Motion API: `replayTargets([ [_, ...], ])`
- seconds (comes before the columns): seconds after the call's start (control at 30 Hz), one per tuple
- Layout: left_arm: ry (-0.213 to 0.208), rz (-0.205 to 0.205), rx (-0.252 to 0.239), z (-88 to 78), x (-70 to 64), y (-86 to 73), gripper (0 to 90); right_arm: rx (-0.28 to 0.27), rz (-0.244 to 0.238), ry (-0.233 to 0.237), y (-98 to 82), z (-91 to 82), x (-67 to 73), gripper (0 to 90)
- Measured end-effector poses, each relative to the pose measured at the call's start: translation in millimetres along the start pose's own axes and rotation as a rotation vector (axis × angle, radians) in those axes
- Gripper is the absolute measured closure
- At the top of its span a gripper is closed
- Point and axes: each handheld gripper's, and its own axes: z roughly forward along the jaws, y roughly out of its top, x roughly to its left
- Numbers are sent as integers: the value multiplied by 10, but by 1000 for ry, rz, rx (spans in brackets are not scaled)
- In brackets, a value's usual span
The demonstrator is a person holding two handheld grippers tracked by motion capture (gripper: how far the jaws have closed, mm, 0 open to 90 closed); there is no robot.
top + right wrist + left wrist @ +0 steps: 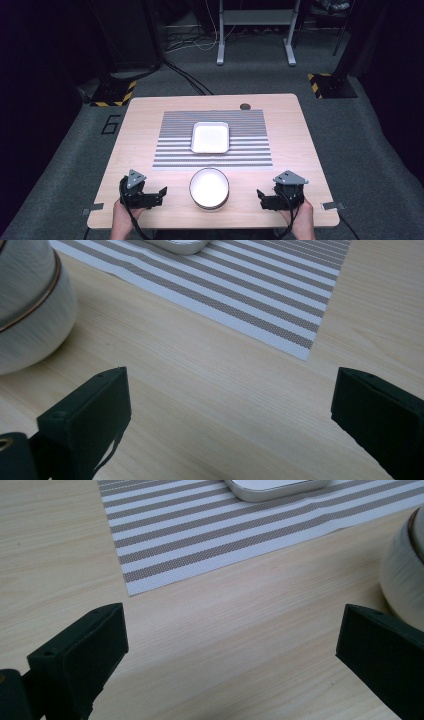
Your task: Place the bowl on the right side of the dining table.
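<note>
White bowl (209, 187) sits between wide-open left gripper (150, 196) and right gripper (267, 199); square dish (210, 137), seemingly empty, beyond.

A: Overhead light is hitting the table (300, 150) evenly; the floor around it is falling off dark. The bowl (209, 187) and tray (210, 137) are blowing out white.

B: Gripper views are staying sharp mid-frame, jaws softening slightly near the bottom edge.

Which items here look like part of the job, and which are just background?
Likely job items: round bowl, square white dish, striped placemat, left tool, right tool.
Background: white stand, floor cables, hazard-striped bases.
</note>
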Motion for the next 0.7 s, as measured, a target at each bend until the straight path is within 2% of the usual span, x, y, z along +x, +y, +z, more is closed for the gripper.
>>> replayTargets([
  [0.7,-61,75,-48,-131,-239,265,1,-47,-79,80,335,-116,282,5],
])
